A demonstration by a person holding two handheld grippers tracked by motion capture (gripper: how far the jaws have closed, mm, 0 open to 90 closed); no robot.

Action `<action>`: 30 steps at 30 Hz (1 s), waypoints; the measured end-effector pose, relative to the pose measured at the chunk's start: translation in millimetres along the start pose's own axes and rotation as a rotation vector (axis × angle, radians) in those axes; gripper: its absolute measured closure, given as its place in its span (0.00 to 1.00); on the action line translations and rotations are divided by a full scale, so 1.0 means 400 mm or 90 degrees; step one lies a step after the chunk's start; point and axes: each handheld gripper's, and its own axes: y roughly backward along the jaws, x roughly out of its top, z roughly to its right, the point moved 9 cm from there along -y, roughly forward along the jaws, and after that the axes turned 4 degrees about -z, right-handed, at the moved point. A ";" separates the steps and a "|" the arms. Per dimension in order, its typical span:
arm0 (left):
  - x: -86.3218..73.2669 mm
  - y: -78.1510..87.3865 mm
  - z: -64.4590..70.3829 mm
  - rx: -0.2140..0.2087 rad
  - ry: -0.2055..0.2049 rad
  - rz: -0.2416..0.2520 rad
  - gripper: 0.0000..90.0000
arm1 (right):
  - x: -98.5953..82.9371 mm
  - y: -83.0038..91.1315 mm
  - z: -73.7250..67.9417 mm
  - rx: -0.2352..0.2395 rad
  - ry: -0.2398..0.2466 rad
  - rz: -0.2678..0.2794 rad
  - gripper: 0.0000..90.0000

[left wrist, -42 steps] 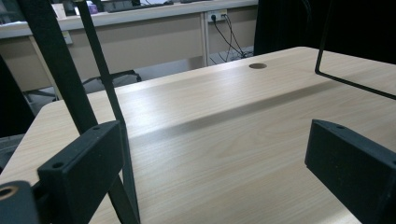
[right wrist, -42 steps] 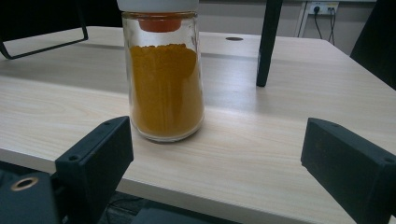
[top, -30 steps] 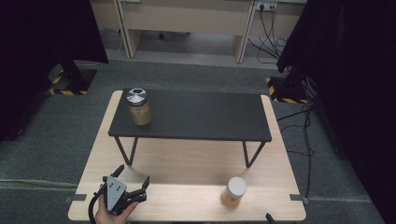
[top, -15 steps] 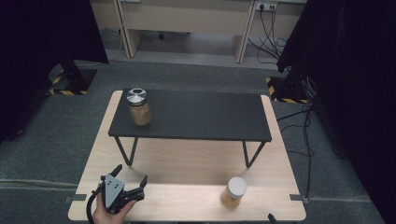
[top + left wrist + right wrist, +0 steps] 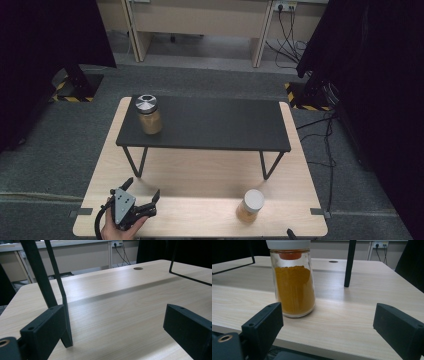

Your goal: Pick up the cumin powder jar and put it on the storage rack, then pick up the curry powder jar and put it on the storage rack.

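Observation:
A glass jar of orange powder with a white lid (image 5: 250,205) stands on the wooden table (image 5: 200,175) near its front right. In the right gripper view this jar (image 5: 294,282) is close ahead, just past the left jaw. My right gripper (image 5: 327,322) is open with nothing between its jaws, and its tip (image 5: 289,232) pokes in at the bottom edge. A second jar with a silver lid (image 5: 148,115) stands on the left end of a black raised shelf (image 5: 215,125). My left gripper (image 5: 142,189), held by a hand at the front left, is open and empty (image 5: 115,325).
The shelf's thin black legs (image 5: 58,287) rise just ahead of my left gripper, and another leg (image 5: 350,262) stands behind the white-lidded jar. A cable hole (image 5: 138,268) sits at the table's far side. Grey carpet surrounds the table.

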 end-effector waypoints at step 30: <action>-0.003 0.009 -0.022 0.011 0.018 0.002 0.04 | 0.006 -0.001 -0.004 0.011 0.004 0.010 0.10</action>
